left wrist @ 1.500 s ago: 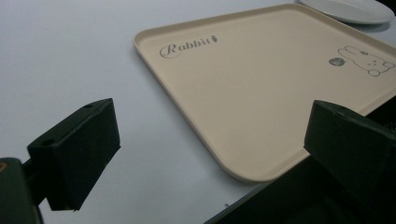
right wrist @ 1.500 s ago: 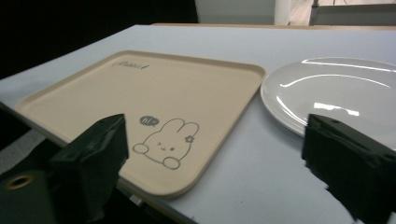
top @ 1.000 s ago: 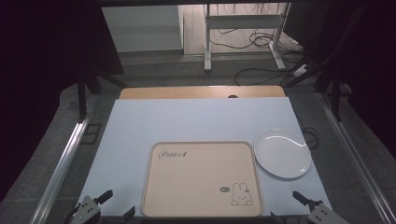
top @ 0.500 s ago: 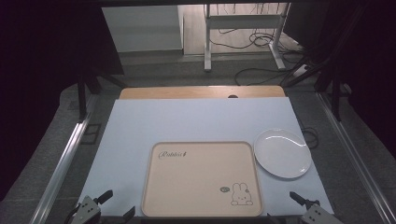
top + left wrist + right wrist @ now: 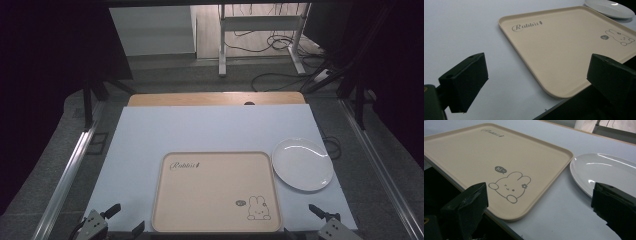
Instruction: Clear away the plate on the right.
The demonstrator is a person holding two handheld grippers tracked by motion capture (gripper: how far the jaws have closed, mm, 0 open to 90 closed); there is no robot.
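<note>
A beige tray (image 5: 215, 190) with a rabbit drawing and the word "Rabbit" lies empty at the near middle of the pale blue table cover (image 5: 210, 130). A white plate (image 5: 301, 164), also empty, sits just right of the tray. My left gripper (image 5: 126, 218) is at the tray's near left corner, open and holding nothing. In the left gripper view its jaws stand wide apart around the left gripper (image 5: 537, 82), with the tray (image 5: 564, 50) and plate (image 5: 609, 5) ahead. My right gripper (image 5: 300, 221) is open at the near right corner. The right gripper (image 5: 540, 206) faces the tray (image 5: 474, 152) and plate (image 5: 606, 172).
A bare wooden strip of tabletop (image 5: 215, 98) runs along the far edge. Metal rails (image 5: 70, 170) flank both sides of the table. Beyond it are desk legs (image 5: 222, 45) and cables on the floor.
My right gripper has edged slightly left and forward near the table's front edge. The left gripper, tray and plate have stayed put.
</note>
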